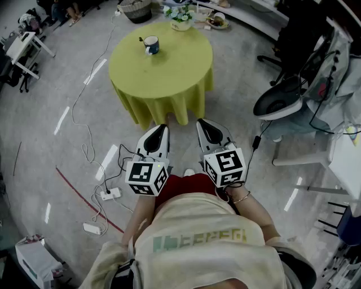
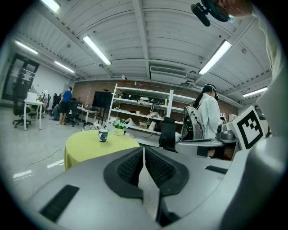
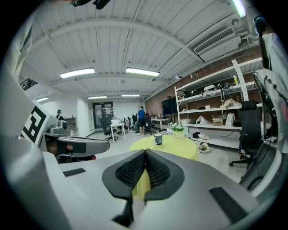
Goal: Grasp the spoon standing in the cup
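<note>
A dark blue cup stands on the round table with a yellow-green cloth, and a spoon leans out of it to the left. The cup shows far off in the left gripper view, and the same cup in the right gripper view. My left gripper and right gripper hang side by side in front of the table, well short of its near edge. Both are shut with nothing between their pads.
A potted plant sits at the table's far edge. Cables and a power strip lie on the floor at left. An office chair and desk stand at right. Shelves and people fill the room's back.
</note>
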A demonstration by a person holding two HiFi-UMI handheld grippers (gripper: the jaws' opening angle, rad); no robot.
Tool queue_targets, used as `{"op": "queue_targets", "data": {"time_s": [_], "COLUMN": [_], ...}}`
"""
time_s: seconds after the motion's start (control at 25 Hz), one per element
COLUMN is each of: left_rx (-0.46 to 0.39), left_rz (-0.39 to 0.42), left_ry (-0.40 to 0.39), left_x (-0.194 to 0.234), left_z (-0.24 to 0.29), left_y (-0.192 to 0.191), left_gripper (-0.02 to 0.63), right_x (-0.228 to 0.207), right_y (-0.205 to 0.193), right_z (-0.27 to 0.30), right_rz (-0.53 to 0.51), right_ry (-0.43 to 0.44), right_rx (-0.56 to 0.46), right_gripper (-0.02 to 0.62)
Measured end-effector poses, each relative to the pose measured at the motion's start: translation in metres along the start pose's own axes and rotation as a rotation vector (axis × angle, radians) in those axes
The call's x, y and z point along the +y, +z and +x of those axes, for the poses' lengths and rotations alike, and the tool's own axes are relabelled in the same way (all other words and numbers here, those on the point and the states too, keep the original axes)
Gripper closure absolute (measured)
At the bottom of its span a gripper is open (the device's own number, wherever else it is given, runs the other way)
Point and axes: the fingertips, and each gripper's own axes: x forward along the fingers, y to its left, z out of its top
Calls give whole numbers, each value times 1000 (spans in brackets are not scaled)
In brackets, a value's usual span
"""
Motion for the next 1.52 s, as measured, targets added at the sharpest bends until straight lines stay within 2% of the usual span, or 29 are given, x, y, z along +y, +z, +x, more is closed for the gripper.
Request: {"op": "queue_targets", "data": {"time_s": [0.12,0.36,0.8,1.12,1.52], "left_rx": [-3,2,17,35,36], "left_rz": [-17,-3,4,33,11], "left_ry": [10,12,46,81,75], "left_x": [1,-8,6,36,79], "left_z": [0,8,29,66,124], "left_y": [-3,-4,-1,4,18], "left_gripper": [572,572,572,572,572], "right_x": [0,-14,-31,-50,-69], "right_y": [-6,-15,-3,2,12], "right_z": [0,-5,5,38,103], "right_rz": [-1,35,34,35,38], "right_ry": [27,26,16,-3,13], "right_rx": [0,0,-27,1,18], "right_gripper": [560,559,558,558,558]}}
